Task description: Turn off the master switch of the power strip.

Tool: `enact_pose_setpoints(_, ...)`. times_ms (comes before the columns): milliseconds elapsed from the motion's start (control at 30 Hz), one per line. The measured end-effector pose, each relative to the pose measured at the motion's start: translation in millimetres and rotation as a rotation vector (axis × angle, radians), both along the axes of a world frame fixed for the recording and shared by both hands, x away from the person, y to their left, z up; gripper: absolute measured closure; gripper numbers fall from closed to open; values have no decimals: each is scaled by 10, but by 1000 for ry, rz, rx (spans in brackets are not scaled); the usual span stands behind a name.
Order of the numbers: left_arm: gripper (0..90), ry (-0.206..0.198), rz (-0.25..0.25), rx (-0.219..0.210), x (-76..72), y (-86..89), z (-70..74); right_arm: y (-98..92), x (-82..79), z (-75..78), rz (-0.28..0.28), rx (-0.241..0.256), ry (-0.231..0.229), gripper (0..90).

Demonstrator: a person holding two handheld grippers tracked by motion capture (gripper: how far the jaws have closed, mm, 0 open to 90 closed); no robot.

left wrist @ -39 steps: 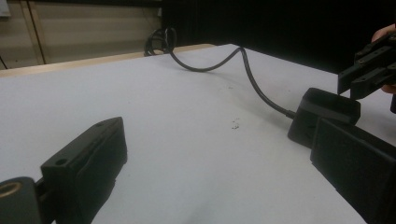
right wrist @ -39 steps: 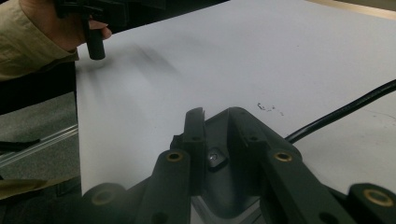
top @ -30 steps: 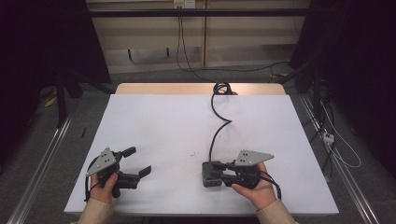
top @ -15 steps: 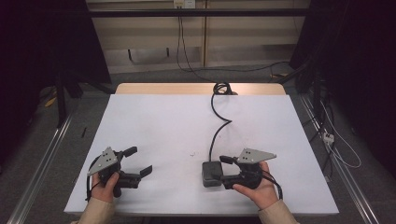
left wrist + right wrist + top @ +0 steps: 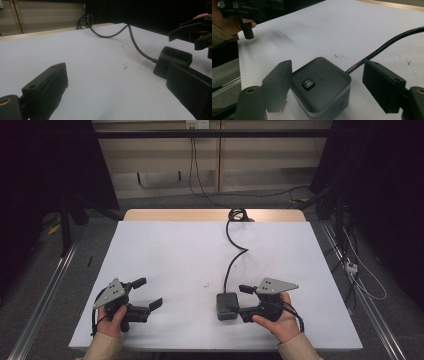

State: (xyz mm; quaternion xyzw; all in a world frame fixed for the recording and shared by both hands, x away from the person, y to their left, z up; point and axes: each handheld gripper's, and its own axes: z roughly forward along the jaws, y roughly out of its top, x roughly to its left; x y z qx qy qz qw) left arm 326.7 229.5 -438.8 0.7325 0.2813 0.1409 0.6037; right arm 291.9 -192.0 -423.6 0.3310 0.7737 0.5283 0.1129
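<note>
The white surface [image 5: 175, 260] carries everything, from its near edge, where the person's forearms enter, to a far edge showing a strip of bare wood. Beyond that edge lies a grey floor [image 5: 150, 202] with loose wiring.

A black cable [image 5: 231, 262] starts in a coil at the far edge, right of centre, and snakes toward the near edge, lying slack on the surface, which suggests that it leaves room for its end to be shifted. It ends at a small black box [image 5: 227, 306], the thing in hand, resting flat near the near edge, right of centre. In the right gripper view the black box [image 5: 322, 85] shows a square button on its top face and a pale band around its lower wall.

The right hand-held gripper [image 5: 243, 300] lies low on the surface just beside the box, on the side toward the right edge. Its jaws stand apart, one on each side of the box; one appears to meet a side wall, while a gap remains at the other. The pose looks like an approach for a sideways grasp, with nothing clamped yet.

The left hand-held gripper [image 5: 148, 293] rests near the near-left corner, well apart from the box, its jaws spread wide and holding nothing; it appears to wait in reserve. A few dark specks [image 5: 205, 284] mark the surface between the two.
</note>
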Motion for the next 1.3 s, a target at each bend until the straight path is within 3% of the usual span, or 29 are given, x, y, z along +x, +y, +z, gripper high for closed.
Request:
enact_pose_setpoints(500, 36, -1, -6, 3, 17, -14, -2, -227, -45, -22, -16, 5, -8, 155)
enact_pose_setpoints(1300, 36, 0, -5, 2, 18, -13, 0, -448, -110, -91, -38, -33, -24, 144)
